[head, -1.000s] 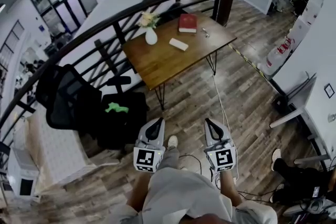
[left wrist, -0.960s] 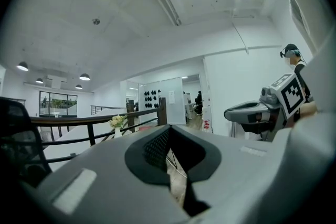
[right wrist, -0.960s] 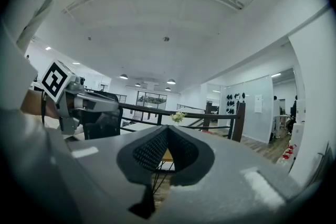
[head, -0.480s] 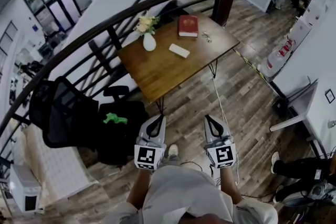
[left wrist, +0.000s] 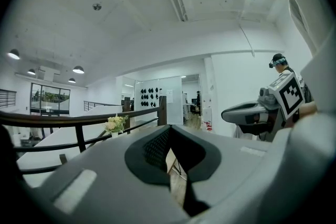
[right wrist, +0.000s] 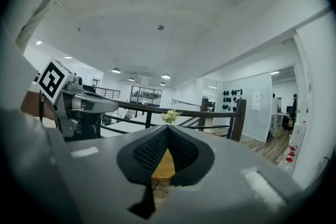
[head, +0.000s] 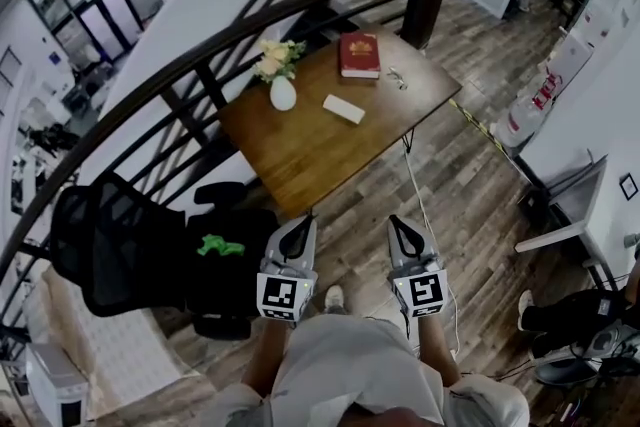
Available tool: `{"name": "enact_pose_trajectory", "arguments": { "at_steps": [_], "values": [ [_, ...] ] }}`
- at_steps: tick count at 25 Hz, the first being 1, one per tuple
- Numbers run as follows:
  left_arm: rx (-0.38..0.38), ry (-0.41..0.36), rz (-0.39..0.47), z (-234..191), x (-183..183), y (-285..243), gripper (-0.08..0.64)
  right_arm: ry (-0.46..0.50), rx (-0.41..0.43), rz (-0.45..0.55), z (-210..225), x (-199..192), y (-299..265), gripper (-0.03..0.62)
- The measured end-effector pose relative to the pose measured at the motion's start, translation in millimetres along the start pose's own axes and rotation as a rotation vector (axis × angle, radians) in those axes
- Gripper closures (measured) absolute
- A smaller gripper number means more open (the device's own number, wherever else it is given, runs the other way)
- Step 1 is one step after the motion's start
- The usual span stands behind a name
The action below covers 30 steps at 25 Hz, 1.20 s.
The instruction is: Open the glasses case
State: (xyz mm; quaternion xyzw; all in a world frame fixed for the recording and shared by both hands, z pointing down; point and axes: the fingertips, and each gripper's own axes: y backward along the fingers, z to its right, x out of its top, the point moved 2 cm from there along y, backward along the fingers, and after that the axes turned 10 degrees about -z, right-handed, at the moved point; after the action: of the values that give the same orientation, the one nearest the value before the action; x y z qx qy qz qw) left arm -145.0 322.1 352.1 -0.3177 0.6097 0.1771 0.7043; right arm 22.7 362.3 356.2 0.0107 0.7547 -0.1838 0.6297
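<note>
The white glasses case [head: 343,109] lies shut on the wooden table [head: 300,150], well ahead of both grippers. My left gripper [head: 303,224] and right gripper [head: 396,222] are held side by side at waist height over the wood floor, short of the table's near corner. Both are shut with nothing between the jaws. In the left gripper view the left gripper [left wrist: 168,127] has its dark pads meeting, and the right gripper [left wrist: 252,113] shows beside it. In the right gripper view the right gripper [right wrist: 168,127] points at the table [right wrist: 164,165].
On the table stand a white vase of flowers [head: 283,93], a red book [head: 359,54] and folded glasses [head: 397,77]. A dark curved railing [head: 200,45] runs behind it. A black office chair [head: 110,245] and a black seat with a green thing [head: 220,245] stand left.
The table has drawn nearer in the head view as the person walks toward it. Both grippers travel forward together and stay shut.
</note>
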Motion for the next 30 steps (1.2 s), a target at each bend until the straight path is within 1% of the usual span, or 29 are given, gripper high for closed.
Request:
{"name": "enact_pose_trajectory", "arguments": {
  "at_steps": [6,11,18,24,27,30],
  "values": [
    [-0.012,0.004,0.001,-26,4,-19,0.540,0.004,-0.019,-0.006,4,8,-24,0.589],
    [-0.025,0.006,-0.011,-34,0,-34,0.540,-0.013,-0.040,-0.021,14,3,-36,0.589],
    [-0.035,0.002,-0.011,-46,6,-63,0.540,-0.022,-0.042,-0.015,31,8,-66,0.589],
    [-0.023,-0.007,-0.010,-58,14,-99,0.540,-0.021,-0.031,-0.005,55,15,-98,0.589],
    [-0.011,-0.016,0.009,-64,26,-118,0.540,-0.016,-0.018,0.002,71,20,-115,0.589],
    [0.010,-0.014,-0.006,-70,31,-140,0.541,-0.020,-0.005,0.002,89,24,-133,0.589]
  ]
}}
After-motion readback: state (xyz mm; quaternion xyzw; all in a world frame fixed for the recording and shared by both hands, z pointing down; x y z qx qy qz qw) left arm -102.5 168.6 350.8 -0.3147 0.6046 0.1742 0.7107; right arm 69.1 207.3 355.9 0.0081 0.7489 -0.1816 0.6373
